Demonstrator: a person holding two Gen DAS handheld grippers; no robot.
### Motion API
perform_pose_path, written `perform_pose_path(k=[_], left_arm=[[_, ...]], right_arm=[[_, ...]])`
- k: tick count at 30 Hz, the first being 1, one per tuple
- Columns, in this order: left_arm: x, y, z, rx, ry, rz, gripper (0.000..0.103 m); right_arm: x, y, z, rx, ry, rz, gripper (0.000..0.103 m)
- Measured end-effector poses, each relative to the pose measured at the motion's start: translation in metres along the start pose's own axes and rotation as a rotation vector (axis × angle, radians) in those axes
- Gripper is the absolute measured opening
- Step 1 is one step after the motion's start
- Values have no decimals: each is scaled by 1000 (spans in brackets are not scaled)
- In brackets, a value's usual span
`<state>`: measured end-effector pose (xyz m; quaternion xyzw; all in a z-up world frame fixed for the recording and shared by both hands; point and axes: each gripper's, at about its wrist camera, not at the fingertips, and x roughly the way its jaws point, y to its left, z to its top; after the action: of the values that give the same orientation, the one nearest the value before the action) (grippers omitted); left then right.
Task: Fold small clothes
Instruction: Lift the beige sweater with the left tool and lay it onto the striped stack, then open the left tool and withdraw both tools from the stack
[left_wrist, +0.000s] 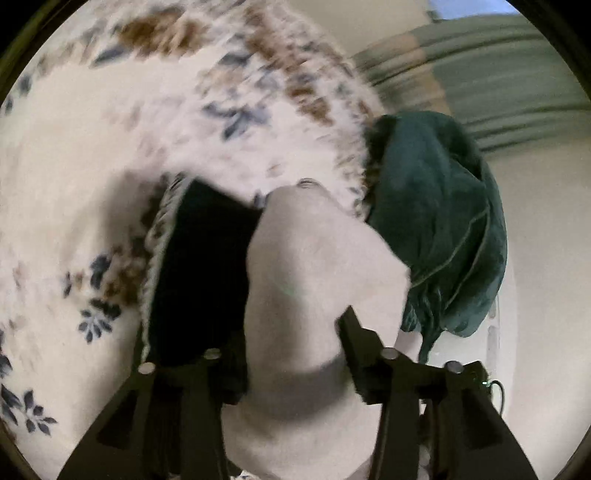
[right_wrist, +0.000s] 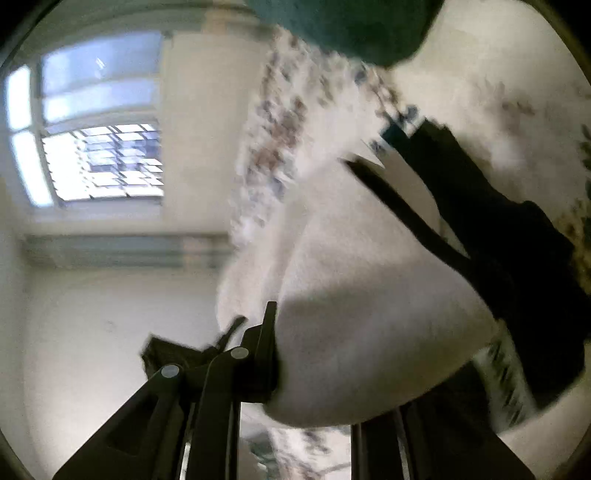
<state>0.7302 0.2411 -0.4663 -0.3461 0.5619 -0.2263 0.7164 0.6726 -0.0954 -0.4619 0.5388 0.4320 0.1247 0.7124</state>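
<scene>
Judging by its drape, the white garment (left_wrist: 317, 266) is taken for light, limp and soft; its edges are best pinched. It is held lifted above the floral bedspread (left_wrist: 74, 166), between the left gripper (left_wrist: 291, 343), partly parted, and the right gripper (right_wrist: 314, 354), nearly closed on its hem.

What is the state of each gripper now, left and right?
Left gripper: closed on the white cloth, which fills the gap between its fingers.
Right gripper: closed on the same white cloth.
</scene>
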Motion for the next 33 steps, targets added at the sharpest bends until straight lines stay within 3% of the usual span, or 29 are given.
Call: perform_pose_path(k=[2, 3, 4, 5, 6, 9, 13, 17, 19, 24, 26, 28, 33], left_arm=[[-9, 2, -4, -19, -1, -11, 45], [-20, -2, -10, 7, -27, 24, 57], [-31, -8, -14, 34, -63, 84, 75], [-44, -20, -24, 84, -107, 170, 82], [-54, -30, -35, 126, -142, 209, 83], [-65, -52, -61, 226, -228, 276, 87], [-36, -62, -78, 338, -221, 429, 87], [-12, -43, -82, 341, -195, 497, 89], [-10, -34, -83, 323, -195, 509, 100], [-14, -40, -91, 340, -191, 512, 100], [-23, -51, -97, 343, -215, 547, 100], [-33, -62, -105, 343, -241, 589, 100], [-65, -103, -148, 370, -316, 694, 100]], right_arm=[[6, -5, -1, -30, 70, -90, 33], [2, -4, -2, -70, 93, -127, 53], [-8, -1, -5, -113, 86, -155, 61], [-19, 3, -8, -165, 67, -194, 63], [-30, 7, -11, -221, 45, -248, 64], [-62, 25, -23, -334, -60, -370, 64], [-67, 61, -37, -496, -159, -416, 64], [-14, 71, -41, -624, -47, -468, 64], [2, 66, -53, -679, 7, -555, 64], [21, 48, -52, -737, 45, -638, 64], [10, 57, -52, -728, 33, -660, 68], [-4, 67, -59, -759, -9, -724, 101], [-57, 85, -85, -783, -88, -890, 103]])
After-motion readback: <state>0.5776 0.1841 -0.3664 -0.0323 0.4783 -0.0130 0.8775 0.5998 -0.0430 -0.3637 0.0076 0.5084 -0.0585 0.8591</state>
